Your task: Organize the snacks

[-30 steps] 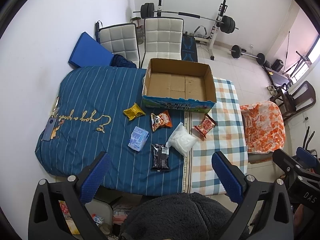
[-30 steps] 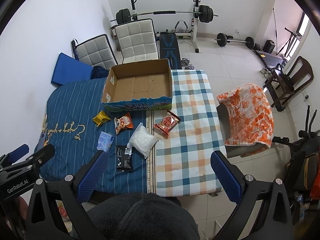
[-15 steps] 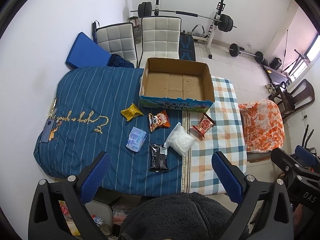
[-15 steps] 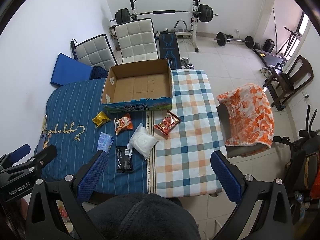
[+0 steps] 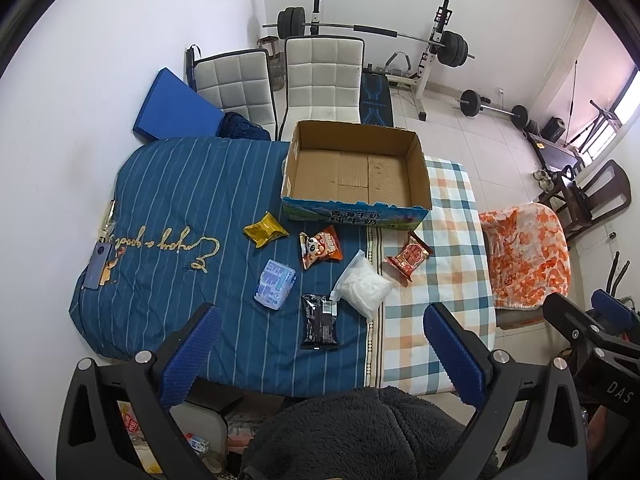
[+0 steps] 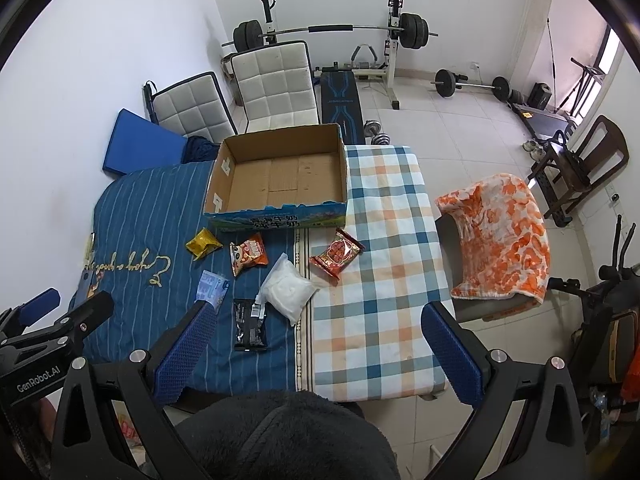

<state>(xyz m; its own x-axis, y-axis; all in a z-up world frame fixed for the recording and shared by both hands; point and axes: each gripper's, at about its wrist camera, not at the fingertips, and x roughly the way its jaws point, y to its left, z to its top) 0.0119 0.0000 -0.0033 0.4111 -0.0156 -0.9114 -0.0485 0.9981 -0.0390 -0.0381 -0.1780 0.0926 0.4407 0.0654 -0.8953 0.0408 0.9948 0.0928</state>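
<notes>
1. The left gripper (image 5: 320, 354), black-framed with blue ribbed pads, hangs high above the near edge of the table with its fingers spread wide and nothing between them.
2. The right gripper (image 6: 316, 354) is the same build, also held wide apart and empty; in its view the left tool's body at the lower left reads "GenRobot.AI", and in the left view the right tool's body shows "DAS".
3. The open brown cardboard box (image 5: 354, 172) sits at the far side of the table, straddling the blue striped cloth (image 5: 180, 200) and the checked orange-and-blue cloth (image 5: 436, 280). Its blue front panel carries white Chinese characters; its inside holds nothing.
4. The snacks lie loose in front of the box:
   - a crinkled gold packet (image 5: 265, 229) to the left;
   - an orange bag with a panda face (image 5: 319, 245) just below the box front;
   - a red packet (image 5: 409, 256) on the checked cloth;
   - a pale blue printed packet (image 5: 274, 283);
   - a clear bag of white contents (image 5: 365, 289);
   - a black wrapper with a white label (image 5: 320, 321), nearest the grippers; its print is too small to read.
5. Gold cursive embroidery (image 5: 168, 245) runs across the striped cloth, upside down from here and not legible.
</notes>
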